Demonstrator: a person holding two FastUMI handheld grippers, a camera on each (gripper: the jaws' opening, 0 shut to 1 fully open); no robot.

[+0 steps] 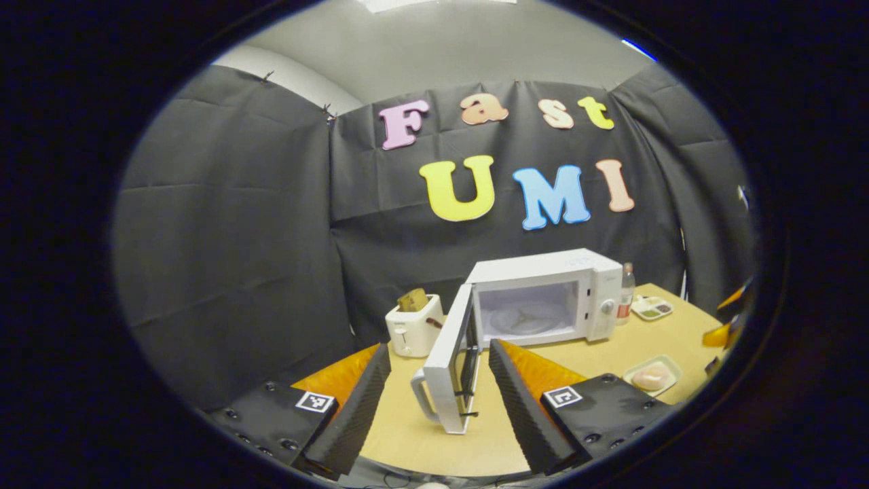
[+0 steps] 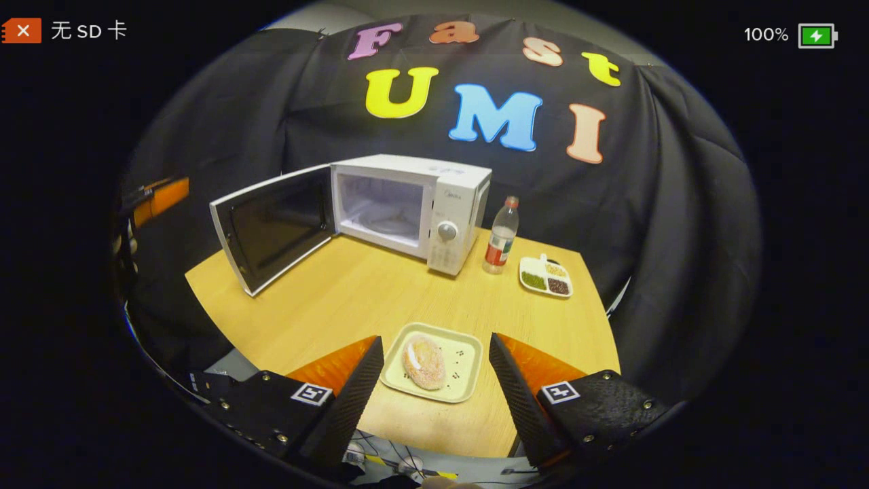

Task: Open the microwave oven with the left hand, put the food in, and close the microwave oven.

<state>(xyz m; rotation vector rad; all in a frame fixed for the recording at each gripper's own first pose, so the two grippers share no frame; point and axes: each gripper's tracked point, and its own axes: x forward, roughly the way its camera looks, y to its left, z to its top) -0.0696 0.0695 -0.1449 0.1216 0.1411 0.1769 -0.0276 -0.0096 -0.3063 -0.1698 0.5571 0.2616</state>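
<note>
The microwave oven (image 2: 414, 204) is standing toward the back of the table (image 2: 339, 299) in the centre of the right gripper view, its door (image 2: 271, 227) hanging wide open to the left and the cavity showing pale, with only a faint round plate inside. In the left gripper view the microwave oven (image 1: 543, 295) is sitting right of centre, and its door (image 1: 451, 360) is turning edge-on toward the camera, so the handle is partly cut by the lower frame area. The food (image 2: 423, 362), a pale oval piece, is lying on a small tray (image 2: 468, 367) at the bottom centre, between the fingers of the right tongs (image 2: 434, 380), which are spreading wide and gripping nothing. The left tongs (image 1: 438, 387) are also gaping wide with nothing held; the door edge is lying between their fingers, but contact is hard to judge. The food (image 1: 650, 377) is appearing small and blurred at lower right. A bottle (image 2: 502, 236) and a sectioned dish (image 2: 545, 277) are standing right of the oven, and a toaster (image 1: 414, 327) left of it. At the left edge of the right gripper view, something orange and dark is cut off and unclear.
</note>
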